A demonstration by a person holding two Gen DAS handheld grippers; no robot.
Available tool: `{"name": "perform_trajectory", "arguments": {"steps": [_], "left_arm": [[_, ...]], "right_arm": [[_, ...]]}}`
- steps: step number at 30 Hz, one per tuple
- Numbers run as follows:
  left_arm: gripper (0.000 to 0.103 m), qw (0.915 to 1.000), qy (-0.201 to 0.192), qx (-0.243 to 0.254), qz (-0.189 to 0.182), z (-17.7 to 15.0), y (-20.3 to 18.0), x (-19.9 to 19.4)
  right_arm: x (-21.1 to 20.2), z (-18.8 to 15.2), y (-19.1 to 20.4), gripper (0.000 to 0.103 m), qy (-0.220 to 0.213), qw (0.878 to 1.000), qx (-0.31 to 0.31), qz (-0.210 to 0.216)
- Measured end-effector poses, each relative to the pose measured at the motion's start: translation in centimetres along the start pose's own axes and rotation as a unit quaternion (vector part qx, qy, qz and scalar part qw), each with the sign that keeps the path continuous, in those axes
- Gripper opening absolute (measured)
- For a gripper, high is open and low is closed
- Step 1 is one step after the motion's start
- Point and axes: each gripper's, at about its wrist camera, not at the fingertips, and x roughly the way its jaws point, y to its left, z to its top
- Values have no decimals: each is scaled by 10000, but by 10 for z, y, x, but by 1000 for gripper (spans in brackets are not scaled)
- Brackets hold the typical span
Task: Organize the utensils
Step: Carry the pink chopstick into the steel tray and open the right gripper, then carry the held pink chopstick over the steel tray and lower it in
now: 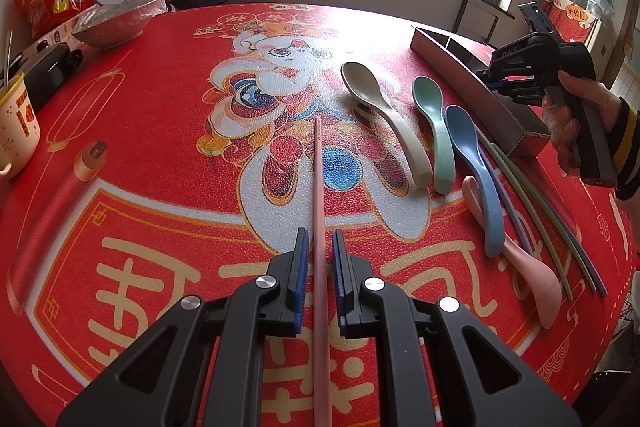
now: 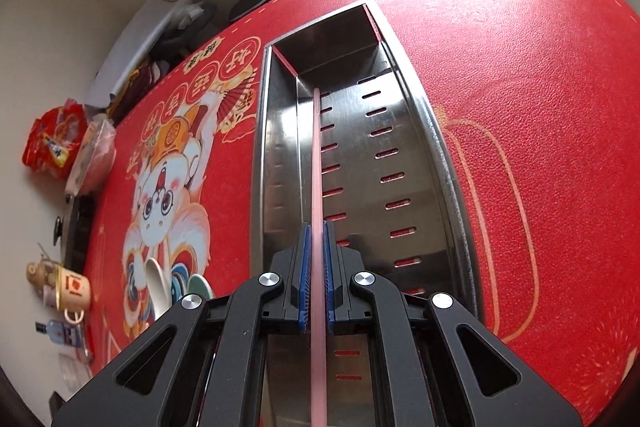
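Right gripper (image 2: 316, 267) clamping pink chopstick (image 2: 317, 163), over steel tray (image 2: 436, 131)

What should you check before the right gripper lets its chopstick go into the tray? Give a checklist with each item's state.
1. Right gripper shut on the chopstick: ok.
2. Chopstick over the wide slotted side of the tray, not the narrow side: ok.
3. Chopstick lined up along the tray: ok.
4. Chopstick tip resting on the tray floor: cannot tell.
5. Left gripper holding the second chopstick, apart from the spoons: ok.
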Motion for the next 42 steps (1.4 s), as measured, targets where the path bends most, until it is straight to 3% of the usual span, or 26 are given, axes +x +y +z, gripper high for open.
{"name": "perform_trajectory", "arguments": {"steps": [6, 12, 13, 15, 16, 17, 22, 27, 30, 33, 42], "left_arm": [[12, 10000, 3, 28, 35, 0, -1, 0], [12, 9999, 8, 64, 82, 0, -3, 0], [12, 9999, 9, 73, 93, 0, -3, 0], [12, 9999, 12, 89, 115, 1, -4, 0], [12, 9999, 15, 99, 127, 1, -5, 0], [12, 9998, 17, 106, 138, 1, -5, 0], [12, 9996, 56, 188, 217, 3, -8, 2], [11, 9985, 150, 331, 421, 6, -15, 4], [6, 9985, 177, 276, 435, 9, -14, 6], [6, 9994, 196, -65, 286, 13, -7, 8], [5, 9989, 110, -440, 125, 26, -16, 6]], "right_arm": [[-8, -6, 4, 8, -44, 9997, -196, -129], [-49, -28, 10, 8, -648, 9912, -1043, -494], [-57, -35, 9, 12, -768, 9888, -1185, -494], [-75, -50, 6, 31, -1021, 9842, -1374, -464], [-85, -58, 3, 49, -1196, 9814, -1439, -441], [-95, -67, 1, 52, -1379, 9777, -1525, -436], [-128, -106, -14, 61, -1805, 9663, -1799, -374], [-139, -126, -37, 67, -1845, 9680, -1683, -259], [-138, -130, -48, 71, -1776, 9703, -1632, -191], [-138, -129, -56, 86, -1785, 9710, -1588, -121], [-135, -113, -70, 86, -1887, 9727, -1343, 145]]}}
